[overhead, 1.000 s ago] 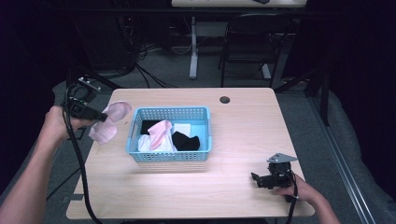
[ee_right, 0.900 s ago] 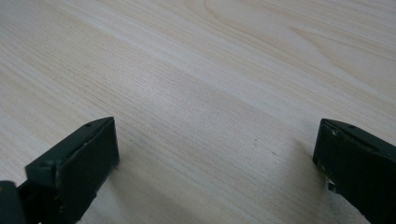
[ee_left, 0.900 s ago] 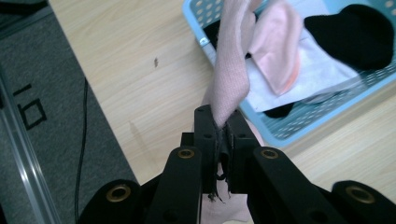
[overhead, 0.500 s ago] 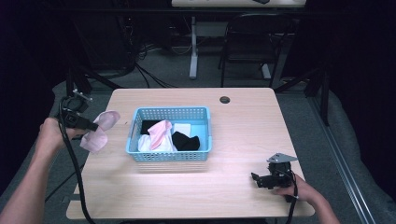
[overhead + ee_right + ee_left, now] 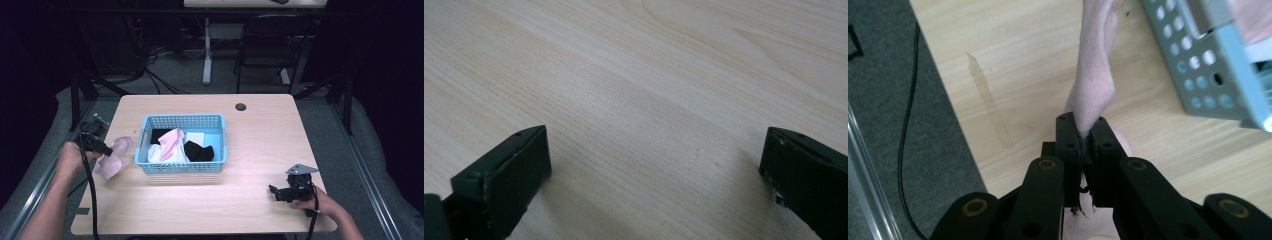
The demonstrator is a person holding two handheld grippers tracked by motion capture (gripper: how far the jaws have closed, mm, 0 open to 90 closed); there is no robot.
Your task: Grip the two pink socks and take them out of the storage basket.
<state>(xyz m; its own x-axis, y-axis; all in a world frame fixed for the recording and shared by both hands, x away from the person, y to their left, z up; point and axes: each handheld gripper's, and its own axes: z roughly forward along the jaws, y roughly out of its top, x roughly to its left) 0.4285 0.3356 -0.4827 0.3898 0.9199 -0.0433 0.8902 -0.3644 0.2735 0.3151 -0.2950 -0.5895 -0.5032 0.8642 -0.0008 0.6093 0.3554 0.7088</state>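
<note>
My left gripper (image 5: 107,149) is shut on a pale pink sock (image 5: 114,157) at the table's left edge, just left of the blue basket (image 5: 181,167). In the left gripper view the pink sock (image 5: 1094,85) runs up from between the closed jaws of the left gripper (image 5: 1083,131), with the basket (image 5: 1198,60) at the upper right. Inside the basket lie another pink sock (image 5: 170,142), a black sock (image 5: 199,151) and white cloth. My right gripper (image 5: 273,191) rests low at the front right of the table, and in the right gripper view that gripper (image 5: 654,170) stands open over bare wood.
The wooden table (image 5: 260,135) has a round cable hole (image 5: 240,107) near its back edge. Cables trail over the grey floor at the left. A chair and a desk leg stand behind the table.
My left gripper has carried the pink sock leftward and toward the table's front-left, lower over the wood. The right gripper has stayed still.
</note>
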